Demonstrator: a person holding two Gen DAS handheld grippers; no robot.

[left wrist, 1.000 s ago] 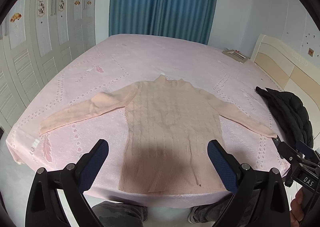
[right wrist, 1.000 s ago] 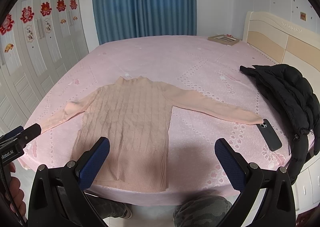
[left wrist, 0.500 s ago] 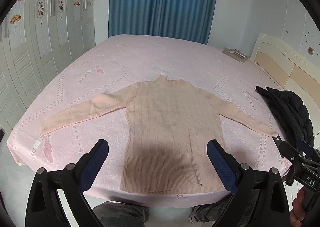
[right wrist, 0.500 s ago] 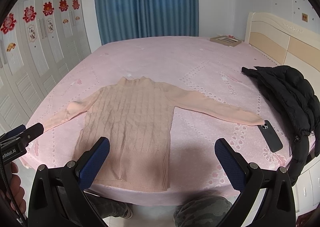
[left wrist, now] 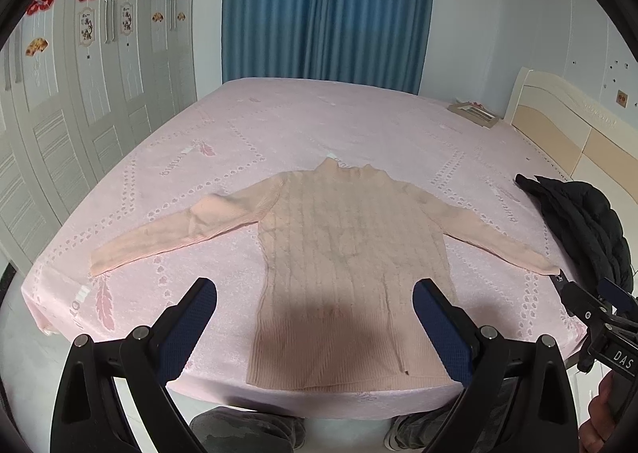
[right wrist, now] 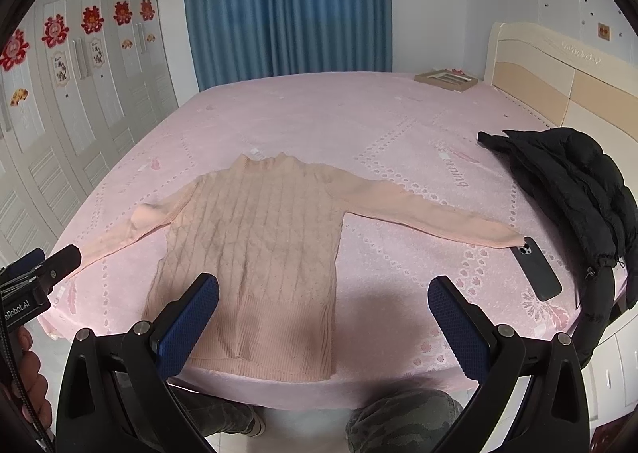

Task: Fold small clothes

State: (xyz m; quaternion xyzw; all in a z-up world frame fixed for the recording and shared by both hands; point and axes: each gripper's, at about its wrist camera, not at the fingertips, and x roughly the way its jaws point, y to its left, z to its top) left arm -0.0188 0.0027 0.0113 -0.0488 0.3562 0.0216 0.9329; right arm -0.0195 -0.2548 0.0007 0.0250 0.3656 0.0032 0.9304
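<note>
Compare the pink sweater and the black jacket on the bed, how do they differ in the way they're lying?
The pink sweater is spread flat with both sleeves stretched out to the sides; the black jacket is bunched in a puffy heap. The sweater is pale cable knit, the jacket dark and quilted. The sweater lies near the bed's front edge in the middle; the jacket sits at the right side near the headboard, partly hanging over the edge. Both rest on the pink bedspread, untouched by either gripper.
</note>
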